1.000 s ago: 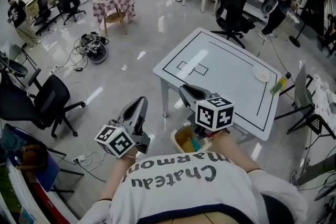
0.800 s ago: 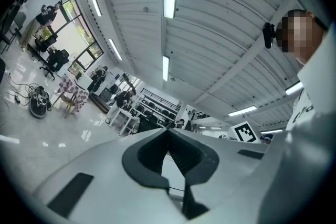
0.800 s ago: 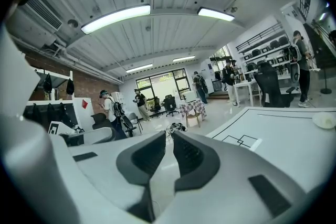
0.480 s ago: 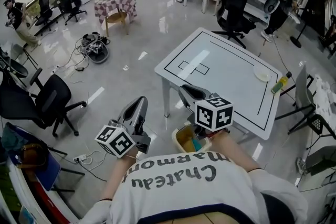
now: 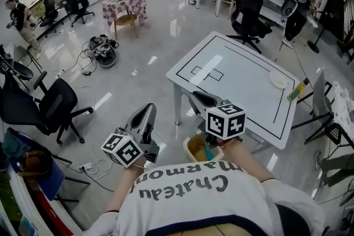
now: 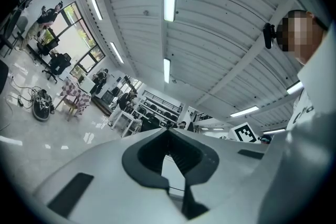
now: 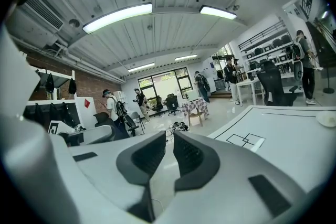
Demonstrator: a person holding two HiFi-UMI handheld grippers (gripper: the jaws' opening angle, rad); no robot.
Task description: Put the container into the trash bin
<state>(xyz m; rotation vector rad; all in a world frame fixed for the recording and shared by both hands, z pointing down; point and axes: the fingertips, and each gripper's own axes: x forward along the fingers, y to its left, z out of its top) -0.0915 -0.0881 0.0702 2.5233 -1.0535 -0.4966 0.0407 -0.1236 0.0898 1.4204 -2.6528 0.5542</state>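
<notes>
The left grey two-jaw gripper [image 5: 147, 110] has its jaws closed tip to tip on nothing. The right grey two-jaw gripper [image 5: 199, 98] shows a narrow gap between its jaws, also empty. The white round shallow container [image 5: 277, 81] lies near the right corner of the white black-lined bench [image 5: 232, 77], with a yellow-green bottle [image 5: 297, 90] just beside it. The beige round trash bin [image 5: 191, 145] stands on the floor at the bench's near edge, below the right gripper.
</notes>
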